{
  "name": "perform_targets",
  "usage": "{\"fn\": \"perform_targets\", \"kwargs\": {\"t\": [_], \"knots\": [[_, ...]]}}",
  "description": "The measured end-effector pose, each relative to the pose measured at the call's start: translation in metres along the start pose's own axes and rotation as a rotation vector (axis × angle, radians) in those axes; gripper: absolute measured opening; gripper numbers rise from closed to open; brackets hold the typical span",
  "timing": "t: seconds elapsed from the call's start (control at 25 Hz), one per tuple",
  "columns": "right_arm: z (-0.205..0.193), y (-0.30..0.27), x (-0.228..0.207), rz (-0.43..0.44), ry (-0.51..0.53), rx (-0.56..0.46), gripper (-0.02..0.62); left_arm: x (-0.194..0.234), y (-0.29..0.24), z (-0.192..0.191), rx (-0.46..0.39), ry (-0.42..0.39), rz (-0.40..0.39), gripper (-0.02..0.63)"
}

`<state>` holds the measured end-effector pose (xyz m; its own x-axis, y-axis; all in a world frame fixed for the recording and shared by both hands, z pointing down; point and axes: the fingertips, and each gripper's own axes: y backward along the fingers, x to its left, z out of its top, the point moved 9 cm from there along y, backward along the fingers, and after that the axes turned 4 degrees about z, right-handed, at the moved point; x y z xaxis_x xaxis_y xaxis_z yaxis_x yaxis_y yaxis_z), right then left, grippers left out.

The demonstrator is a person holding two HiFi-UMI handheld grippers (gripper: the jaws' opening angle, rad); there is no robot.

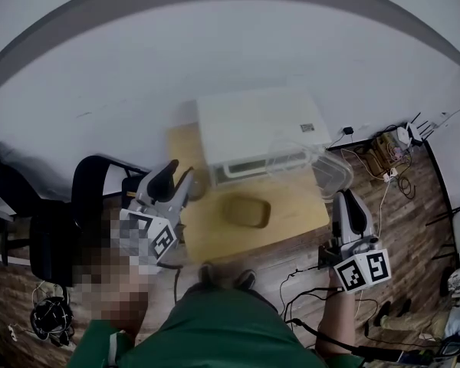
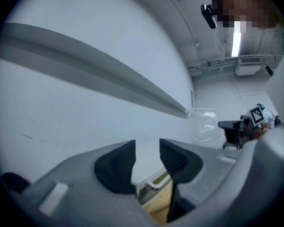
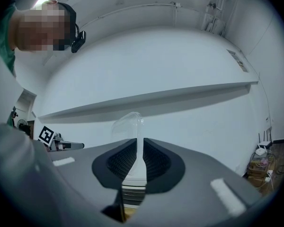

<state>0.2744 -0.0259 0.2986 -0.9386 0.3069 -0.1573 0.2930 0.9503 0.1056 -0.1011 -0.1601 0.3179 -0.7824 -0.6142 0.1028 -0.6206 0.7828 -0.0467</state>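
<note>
Right tongs (image 3: 137,152) are clamped on the rim of a clear plastic tub (image 1: 300,158) over the wooden desk (image 1: 215,232); left tongs (image 2: 147,159) are parted, empty, well apart.

R gripper (image 1: 343,198) at table (image 1: 299,205) right edge, clear container (image 1: 310,163) btw its jaws, ahead-left. Box (image 1: 253,121) behind container, on table rear. Dish (image 1: 245,211) on table, left of R gripper, right of L gripper (image 1: 176,176). Chair (image 1: 88,186) left of L gripper.

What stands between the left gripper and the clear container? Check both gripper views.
Nothing visible does. The left gripper has its jaws apart and empty, and its view shows the clear container, clamped in the right gripper, in open air off to the right. The white box and brown bowl sit lower, on the table.
</note>
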Motion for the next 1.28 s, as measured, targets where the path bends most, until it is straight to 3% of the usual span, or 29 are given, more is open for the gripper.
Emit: {"fn": "perform_targets", "kwargs": {"t": [1.28], "knots": [[0.001, 0.0029, 0.0016, 0.009, -0.01, -0.019, 0.041, 0.0036, 0.003, -0.0043, 0.005, 0.005, 0.009, 0.155]]}}
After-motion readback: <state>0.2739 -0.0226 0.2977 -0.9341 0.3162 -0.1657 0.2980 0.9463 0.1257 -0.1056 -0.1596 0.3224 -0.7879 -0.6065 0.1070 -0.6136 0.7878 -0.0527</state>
